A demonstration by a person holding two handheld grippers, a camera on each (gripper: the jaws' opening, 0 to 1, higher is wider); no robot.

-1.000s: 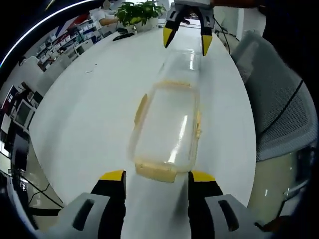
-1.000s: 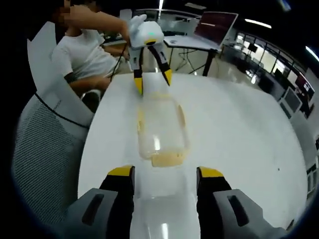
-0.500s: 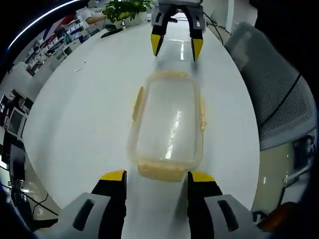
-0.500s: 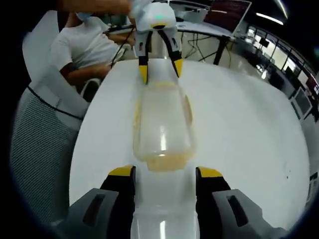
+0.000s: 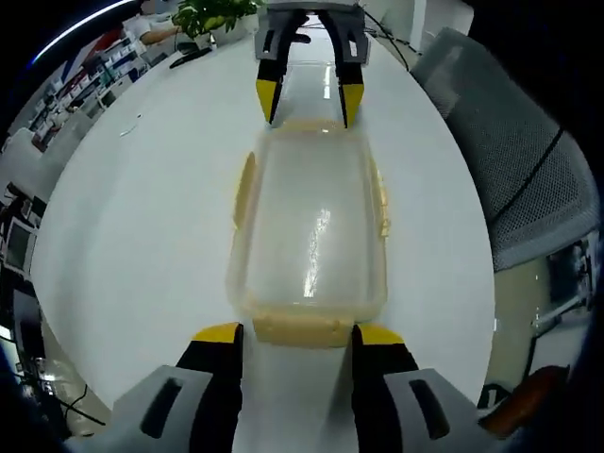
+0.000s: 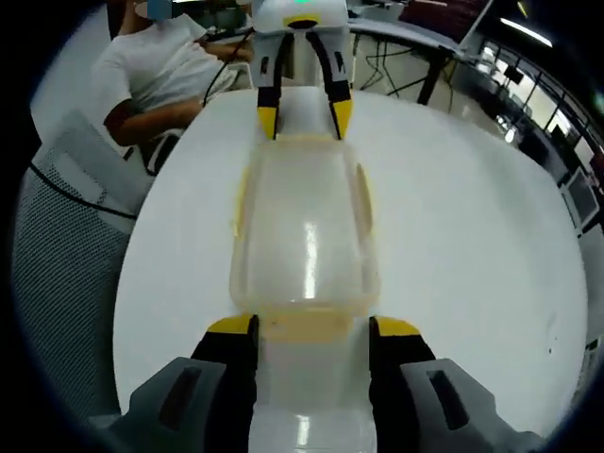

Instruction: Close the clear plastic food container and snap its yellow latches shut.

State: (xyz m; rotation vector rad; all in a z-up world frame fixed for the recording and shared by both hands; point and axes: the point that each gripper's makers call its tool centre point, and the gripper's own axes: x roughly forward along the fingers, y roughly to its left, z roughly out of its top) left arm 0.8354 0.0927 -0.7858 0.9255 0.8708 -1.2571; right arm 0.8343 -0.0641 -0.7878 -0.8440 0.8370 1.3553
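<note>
A mesh chair (image 5: 510,160) stands beside the white table (image 5: 142,217), a potted plant (image 5: 203,14) beyond.

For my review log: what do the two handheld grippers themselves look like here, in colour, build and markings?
Both look alike. In its own view the left gripper has grey moulded bases, black fingers and yellow tips. The right gripper matches. Seen from the front in the right gripper view, the left one has a white housing with a small green light on top. Thin dark cables run behind it. No lettering is legible.

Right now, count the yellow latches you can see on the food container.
4: one at each short end, by each gripper's jaws, and one on each long side of the food container.
</note>
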